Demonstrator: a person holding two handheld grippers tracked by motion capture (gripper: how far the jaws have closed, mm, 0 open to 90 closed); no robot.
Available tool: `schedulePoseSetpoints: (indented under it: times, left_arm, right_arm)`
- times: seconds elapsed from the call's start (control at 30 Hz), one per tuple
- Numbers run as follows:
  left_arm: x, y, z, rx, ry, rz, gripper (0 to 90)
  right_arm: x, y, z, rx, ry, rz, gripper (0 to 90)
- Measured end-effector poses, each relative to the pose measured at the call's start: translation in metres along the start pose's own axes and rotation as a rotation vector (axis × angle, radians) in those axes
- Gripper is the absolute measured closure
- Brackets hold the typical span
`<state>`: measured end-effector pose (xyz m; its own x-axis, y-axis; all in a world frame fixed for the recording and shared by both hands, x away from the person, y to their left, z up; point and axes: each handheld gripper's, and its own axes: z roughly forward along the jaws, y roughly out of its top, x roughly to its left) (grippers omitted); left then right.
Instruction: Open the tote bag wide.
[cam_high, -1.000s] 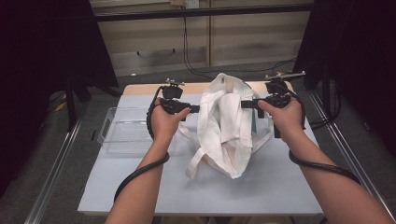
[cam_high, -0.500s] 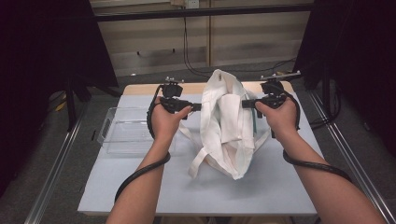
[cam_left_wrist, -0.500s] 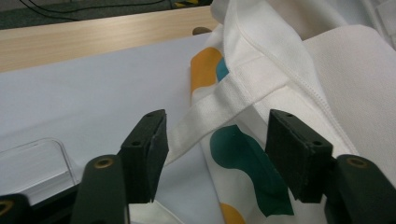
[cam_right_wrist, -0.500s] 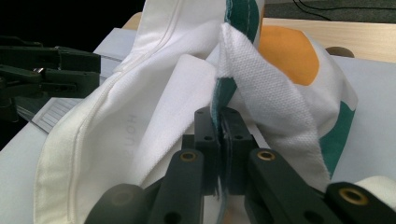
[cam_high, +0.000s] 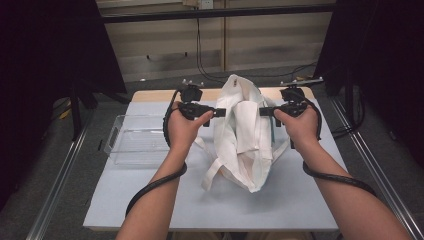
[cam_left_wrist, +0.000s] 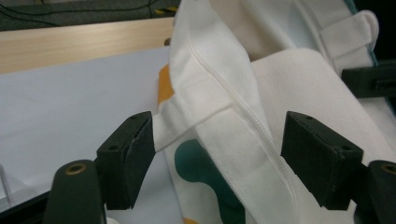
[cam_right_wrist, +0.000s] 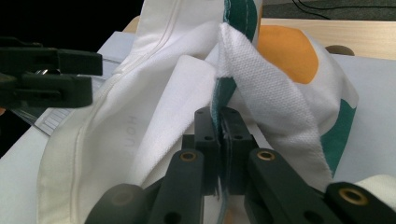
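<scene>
My right gripper (cam_right_wrist: 219, 140) has its jaws clamped on the bag (cam_high: 247, 135) rim, left gripper (cam_left_wrist: 219, 168) jaws wide with the opposite rim between them, so I judge that grasp pending.

Left gripper (cam_high: 218, 112) at nine o'clock, jaws spread wide. Right gripper (cam_high: 263, 111) at three o'clock, jaws pinched together. Forearms entering from six.
</scene>
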<state>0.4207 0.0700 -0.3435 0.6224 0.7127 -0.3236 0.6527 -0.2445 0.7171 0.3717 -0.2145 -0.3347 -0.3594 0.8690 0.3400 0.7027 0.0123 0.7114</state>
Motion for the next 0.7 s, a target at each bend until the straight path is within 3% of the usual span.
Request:
schedulePoseSetpoints:
  times: [0.07,0.2,0.4,0.47,0.7]
  left_arm:
    - [-0.002,-0.001,0.004,0.023,-0.001,0.015,37.1]
    - [-0.002,-0.001,0.008,0.091,0.069,0.034,52.5]
    - [0.000,-0.002,0.008,0.118,0.124,0.026,62.5]
    - [0.001,-0.003,0.007,0.121,0.134,0.020,72.8]
    - [0.004,-0.004,0.008,0.132,0.154,0.023,76.8]
  right_arm:
    - [0.000,0.000,0.000,-0.001,0.000,0.002,87.8]
    - [-0.005,-0.001,-0.004,-0.013,0.009,0.014,87.9]
    - [-0.011,-0.002,-0.008,-0.017,0.017,0.028,88.1]
    - [-0.014,-0.002,-0.010,-0.019,0.009,0.029,88.3]
    - [-0.020,0.001,-0.018,-0.010,-0.009,0.031,88.5]
